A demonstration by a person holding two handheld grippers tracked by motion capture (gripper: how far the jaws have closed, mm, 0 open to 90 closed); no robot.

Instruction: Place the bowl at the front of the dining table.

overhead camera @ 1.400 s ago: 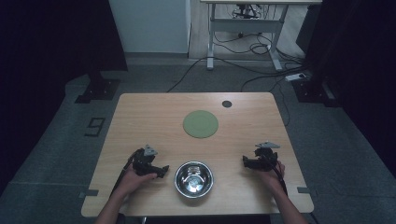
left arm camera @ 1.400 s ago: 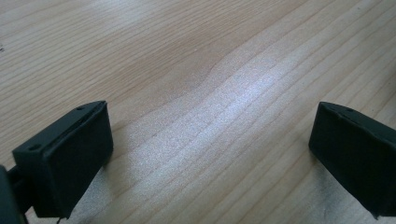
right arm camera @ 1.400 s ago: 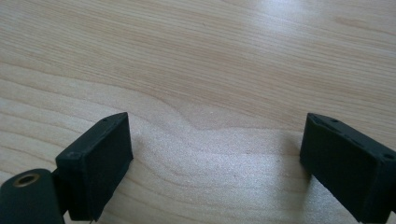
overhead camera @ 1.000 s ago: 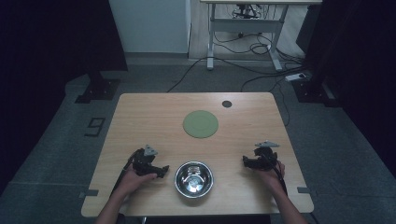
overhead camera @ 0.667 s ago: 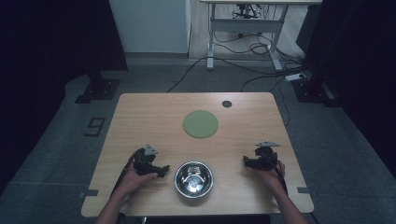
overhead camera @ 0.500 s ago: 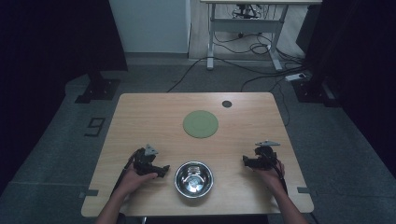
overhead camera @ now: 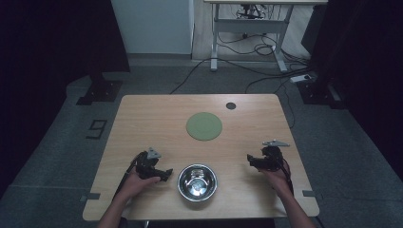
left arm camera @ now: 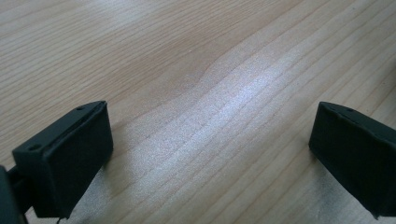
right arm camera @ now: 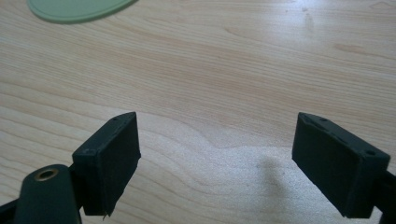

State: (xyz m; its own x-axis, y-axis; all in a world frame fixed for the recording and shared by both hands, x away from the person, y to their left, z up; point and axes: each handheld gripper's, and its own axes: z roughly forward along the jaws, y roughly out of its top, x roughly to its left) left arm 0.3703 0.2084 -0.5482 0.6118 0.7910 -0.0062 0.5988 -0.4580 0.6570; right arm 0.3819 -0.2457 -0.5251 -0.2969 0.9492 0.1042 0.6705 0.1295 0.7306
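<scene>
One sign can be read: a dark figure on the grey floor, just left of the desk in the high view. It is drawn in blocky strokes and reads as a "9" from the camera's side, though it could equally be a "6" seen upside down. Nothing else carries legible writing.

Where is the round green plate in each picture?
High view: the green plate lies mid-table, beyond the metal bowl.
Right gripper view: its edge peeks in at the top left.
Left gripper view: open fingers over bare wood.
Shared landmark: the wooden table.
</scene>
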